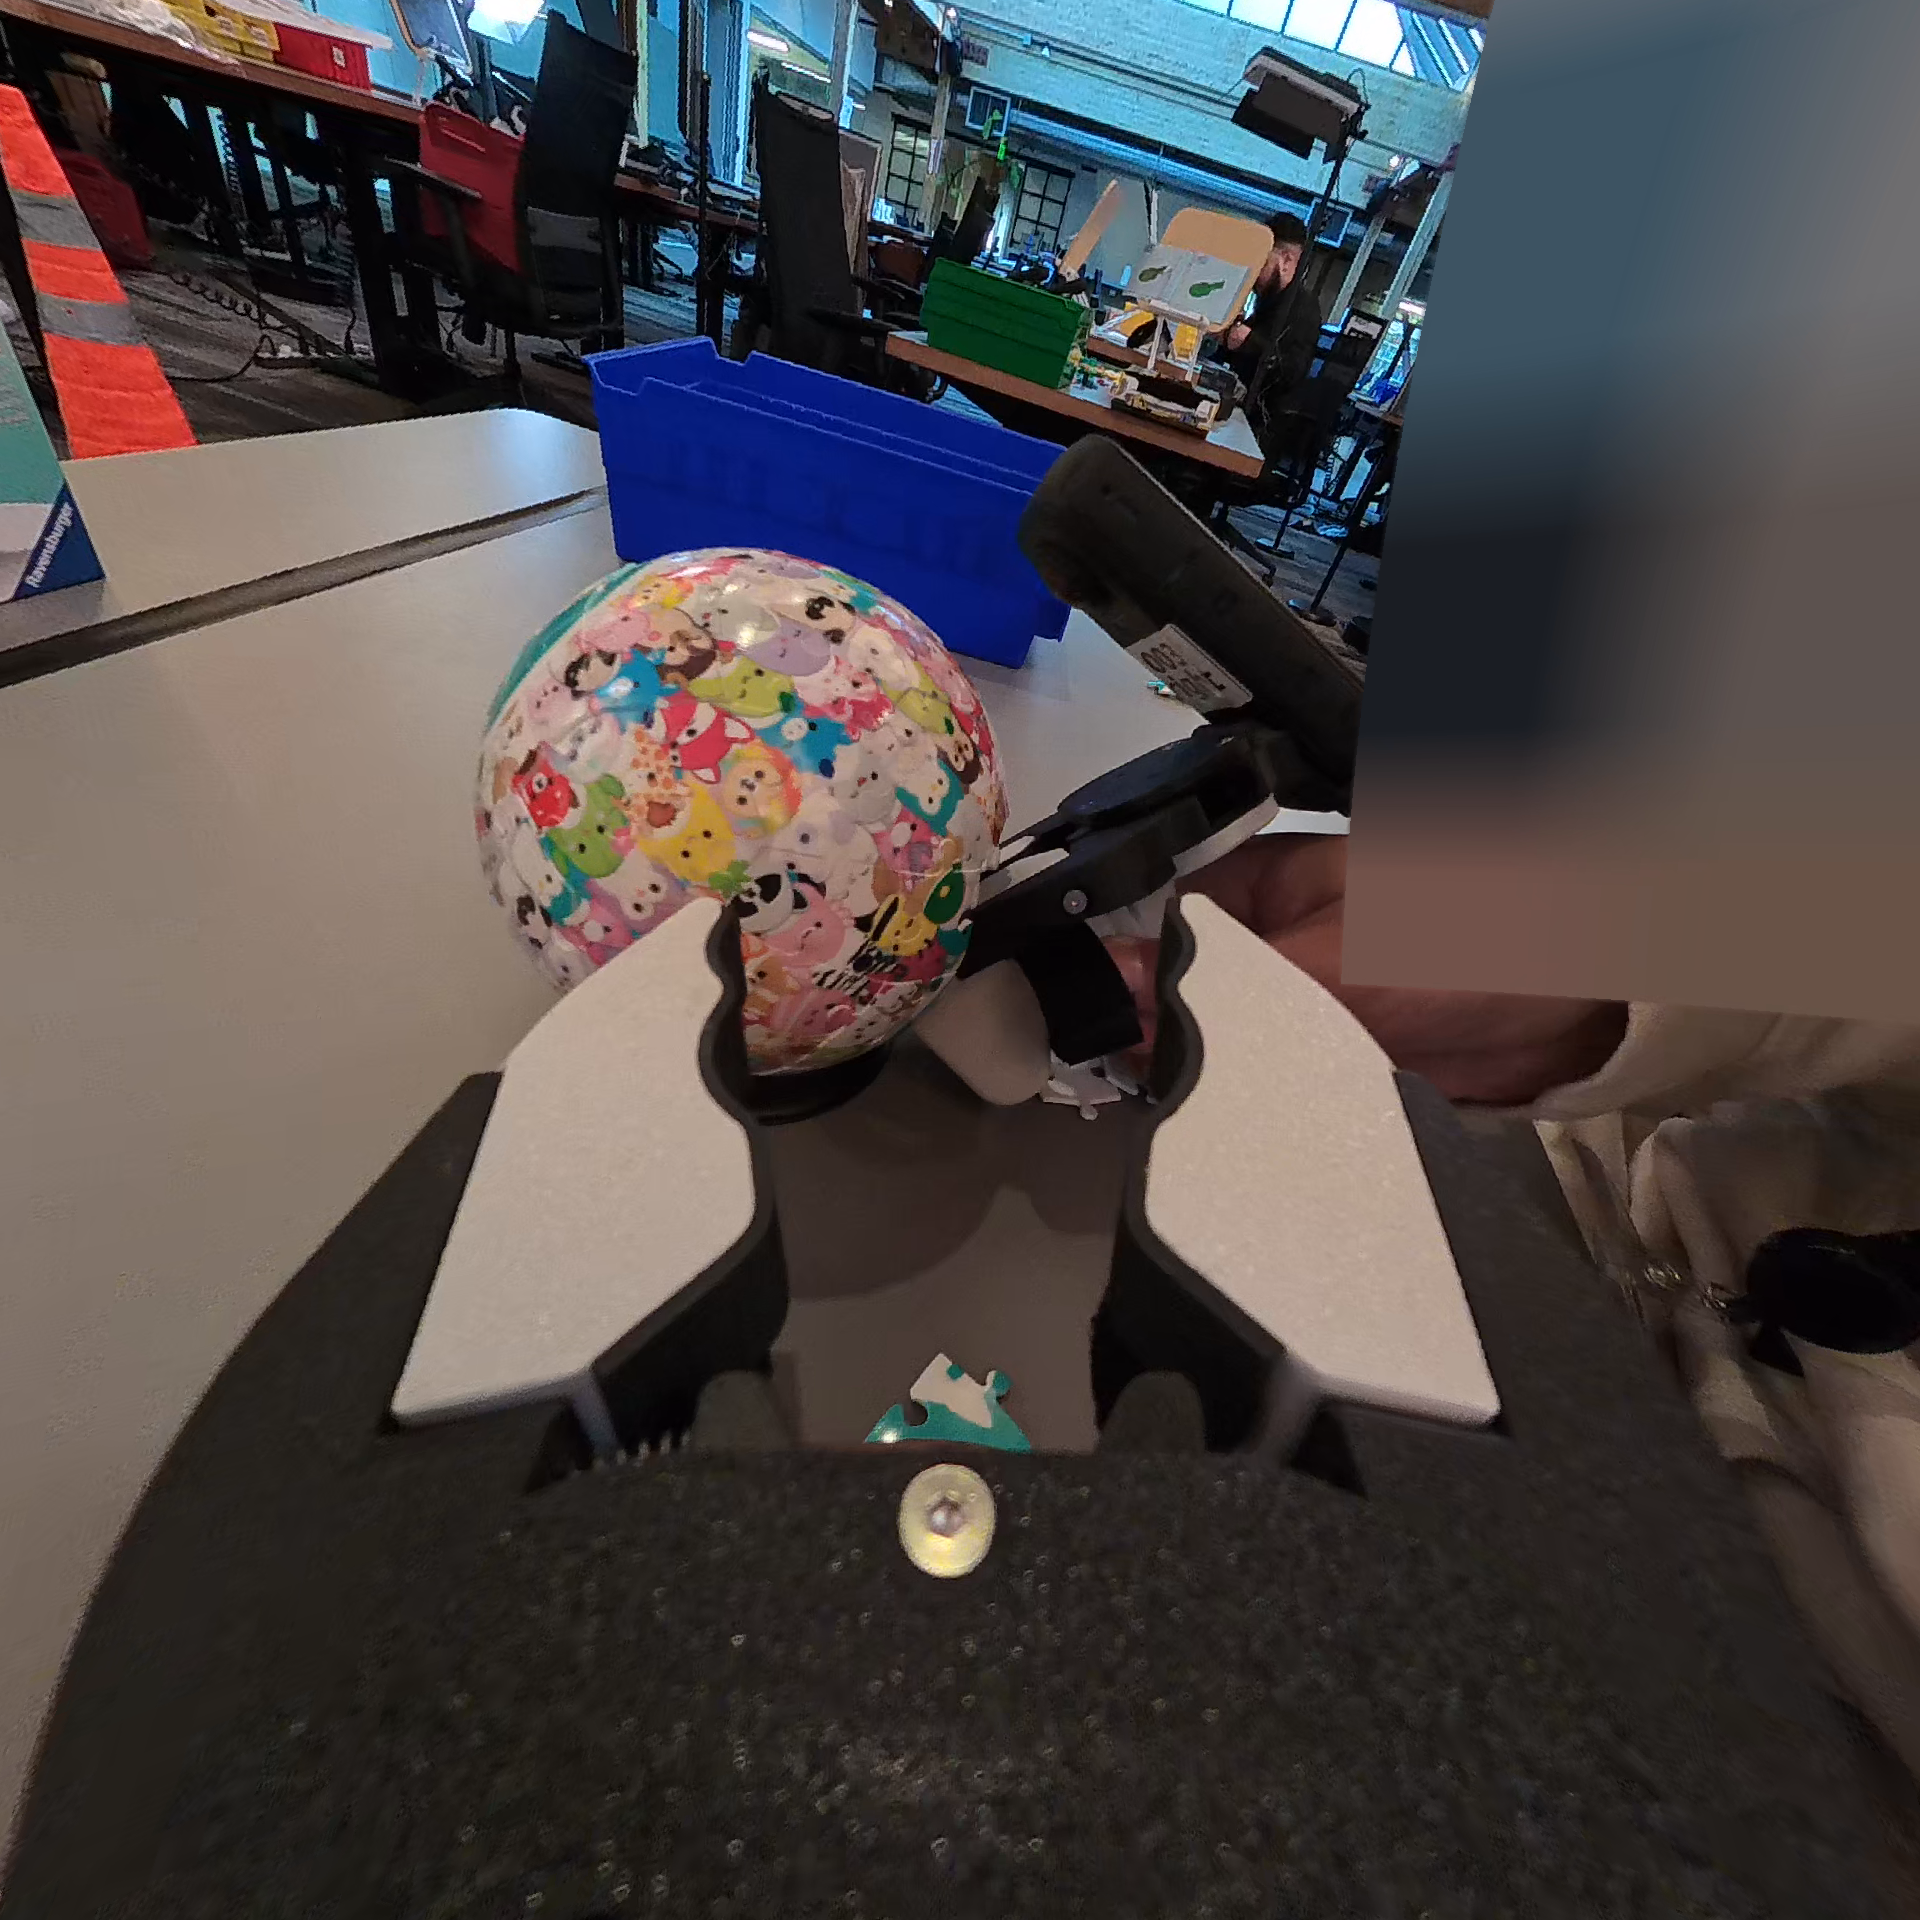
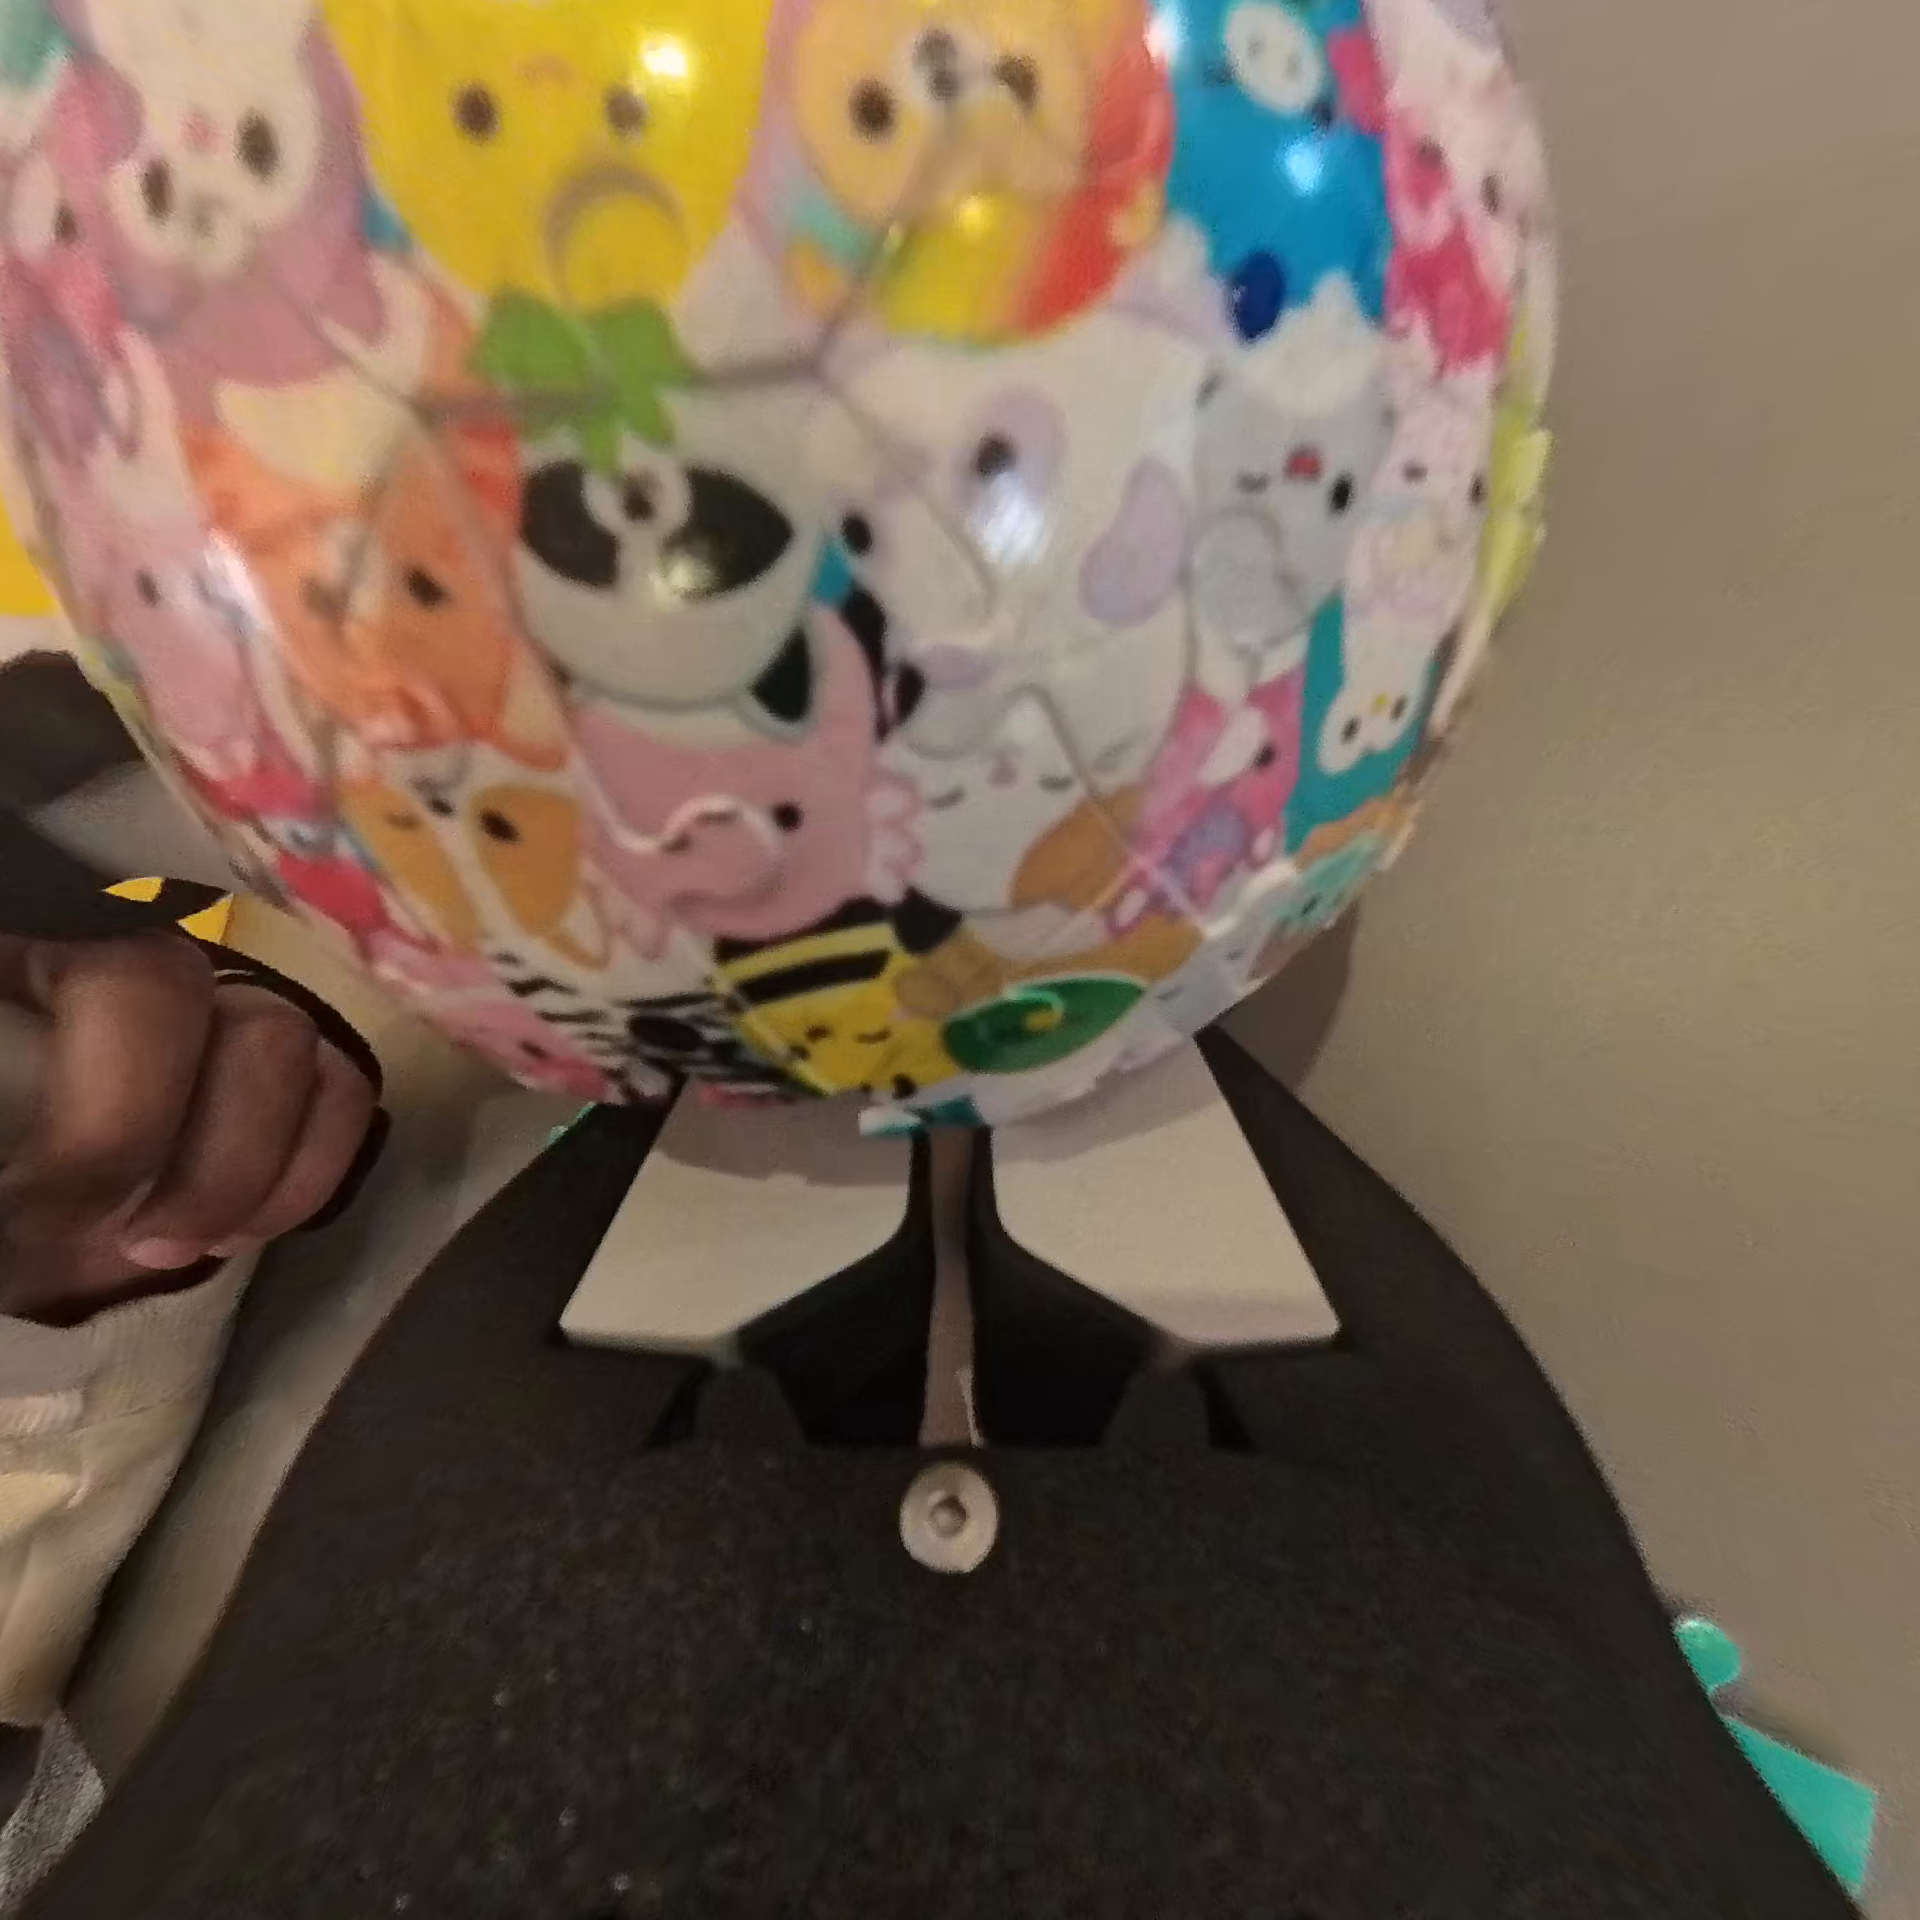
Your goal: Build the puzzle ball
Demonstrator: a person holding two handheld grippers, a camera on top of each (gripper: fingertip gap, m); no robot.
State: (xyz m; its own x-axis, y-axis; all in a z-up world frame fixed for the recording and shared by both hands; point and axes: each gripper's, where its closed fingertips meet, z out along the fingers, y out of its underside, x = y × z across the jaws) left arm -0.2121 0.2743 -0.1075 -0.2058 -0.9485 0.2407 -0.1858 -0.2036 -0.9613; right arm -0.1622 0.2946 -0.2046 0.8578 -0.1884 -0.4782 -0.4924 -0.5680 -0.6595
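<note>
The puzzle ball (image 1: 738,800), covered in colourful cartoon animals, stands on the grey table (image 1: 260,935). It fills the top of the right wrist view (image 2: 779,520). My left gripper (image 1: 951,925) is open wide and empty, just in front of the ball's lower side. A loose teal and white puzzle piece (image 1: 951,1403) lies on the table between its fingers. My right gripper (image 2: 945,1122) is shut on a thin teal and white puzzle piece (image 2: 909,1117) held against the ball's bottom edge. It also shows in the left wrist view (image 1: 1091,862), at the ball's lower right.
A blue bin (image 1: 831,488) stands behind the ball. A puzzle box (image 1: 31,499) stands at the far left, with an orange cone (image 1: 83,291) beyond it. A hand (image 2: 156,1122) is at the left. Another teal piece (image 2: 1808,1787) lies at the lower right. My hands' fingertips stand some 11 cm from each other.
</note>
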